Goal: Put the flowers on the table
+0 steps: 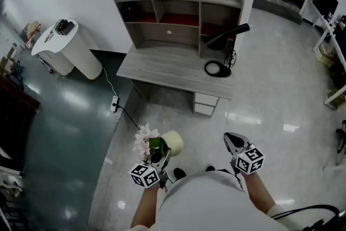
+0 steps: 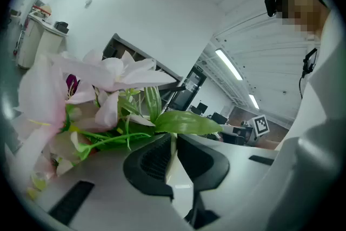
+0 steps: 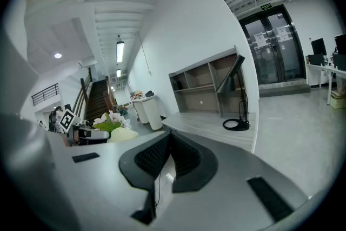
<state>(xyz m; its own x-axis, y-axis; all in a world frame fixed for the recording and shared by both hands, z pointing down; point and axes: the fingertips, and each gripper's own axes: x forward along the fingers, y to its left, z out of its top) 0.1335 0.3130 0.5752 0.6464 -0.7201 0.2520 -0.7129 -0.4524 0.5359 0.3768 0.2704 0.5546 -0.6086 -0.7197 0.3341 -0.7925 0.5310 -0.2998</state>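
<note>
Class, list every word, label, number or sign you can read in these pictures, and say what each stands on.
None can be read.
Small green sign above the dark glass double doors: too small to read.
White paper notices on those doors: too small to read.
</note>
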